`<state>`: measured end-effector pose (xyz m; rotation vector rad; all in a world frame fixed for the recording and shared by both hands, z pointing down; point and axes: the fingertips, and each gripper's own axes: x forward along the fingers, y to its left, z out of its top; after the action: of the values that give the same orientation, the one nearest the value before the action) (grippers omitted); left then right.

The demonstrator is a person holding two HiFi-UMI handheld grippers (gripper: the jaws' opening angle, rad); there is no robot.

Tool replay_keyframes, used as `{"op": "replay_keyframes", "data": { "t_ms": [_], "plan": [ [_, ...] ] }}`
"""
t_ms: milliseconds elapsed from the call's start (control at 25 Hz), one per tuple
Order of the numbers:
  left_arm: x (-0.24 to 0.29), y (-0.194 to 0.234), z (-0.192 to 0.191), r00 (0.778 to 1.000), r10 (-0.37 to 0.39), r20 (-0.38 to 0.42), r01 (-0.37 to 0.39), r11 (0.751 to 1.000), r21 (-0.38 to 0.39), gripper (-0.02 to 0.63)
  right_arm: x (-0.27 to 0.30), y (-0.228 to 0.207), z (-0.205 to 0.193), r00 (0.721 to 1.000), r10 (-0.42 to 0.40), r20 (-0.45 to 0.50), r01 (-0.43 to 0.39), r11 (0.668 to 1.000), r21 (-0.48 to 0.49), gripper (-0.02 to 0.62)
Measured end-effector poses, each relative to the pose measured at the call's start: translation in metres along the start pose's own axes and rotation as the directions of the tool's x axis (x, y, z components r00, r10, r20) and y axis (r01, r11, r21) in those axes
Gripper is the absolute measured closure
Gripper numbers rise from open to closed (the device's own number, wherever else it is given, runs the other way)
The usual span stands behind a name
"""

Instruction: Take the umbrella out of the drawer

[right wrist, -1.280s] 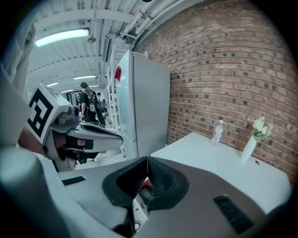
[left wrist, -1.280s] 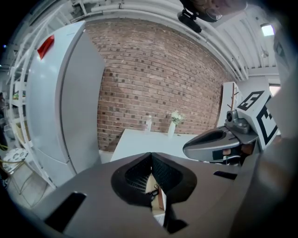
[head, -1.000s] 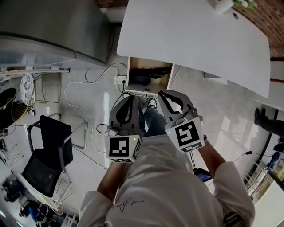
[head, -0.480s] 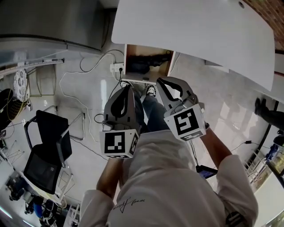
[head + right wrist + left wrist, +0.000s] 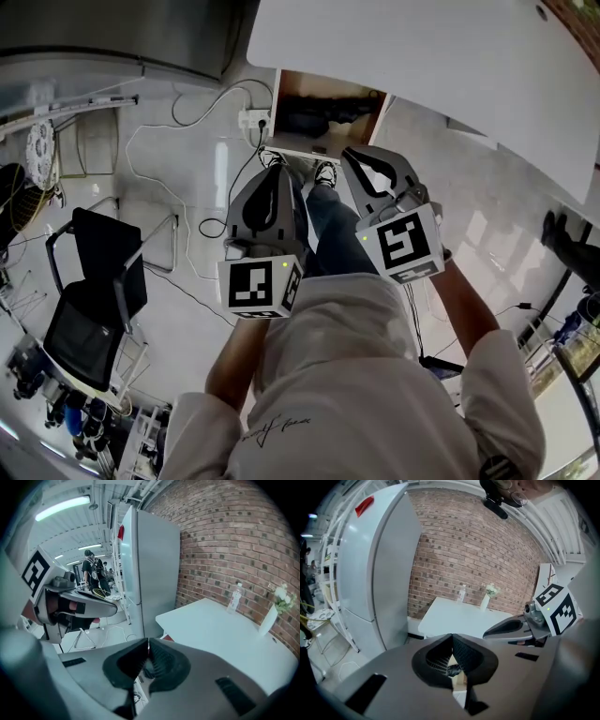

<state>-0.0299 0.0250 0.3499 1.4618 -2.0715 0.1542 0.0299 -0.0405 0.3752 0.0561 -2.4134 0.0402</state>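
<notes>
Under the white table a wooden drawer stands pulled out. A dark bundle, apparently the umbrella, lies inside it. My left gripper hovers just short of the drawer's front edge, jaws shut and empty; its own view shows the left gripper with tips touching. My right gripper hangs beside it to the right, a little nearer the drawer. In its own view the right gripper is shut too, with nothing between the pads. Neither touches the umbrella.
A power strip and loose cables lie on the floor left of the drawer. A black chair stands at the left and a grey cabinet at the back left. A bottle and a flower vase stand on the table.
Both grippers have sunk a little, still shut. The head view has shifted, and the drawer now sits closer to the gripper tips.
</notes>
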Motion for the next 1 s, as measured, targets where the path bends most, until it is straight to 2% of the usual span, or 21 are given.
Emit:
{"op": "replay_keyframes", "data": {
  "t_ms": [480, 720, 1000],
  "plan": [
    [0.023, 0.011, -0.033, 0.997, -0.006, -0.077, 0.006, 1.0, -0.006, 0.589, 0.043, -0.003, -0.034, 0.998, 0.024, -0.064, -0.025, 0.999, -0.023, 0.578],
    [0.036, 0.02, -0.041, 0.996, -0.014, -0.087, 0.013, 1.0, -0.014, 0.589, 0.071, -0.003, -0.06, 0.989, 0.041, -0.141, -0.055, 0.994, -0.096, 0.578],
    [0.044, 0.026, -0.051, 0.994, -0.023, -0.103, 0.019, 0.999, -0.038, 0.589, 0.101, -0.008, -0.088, 0.978, 0.034, -0.207, -0.06, 0.991, -0.123, 0.577]
  ]
}}
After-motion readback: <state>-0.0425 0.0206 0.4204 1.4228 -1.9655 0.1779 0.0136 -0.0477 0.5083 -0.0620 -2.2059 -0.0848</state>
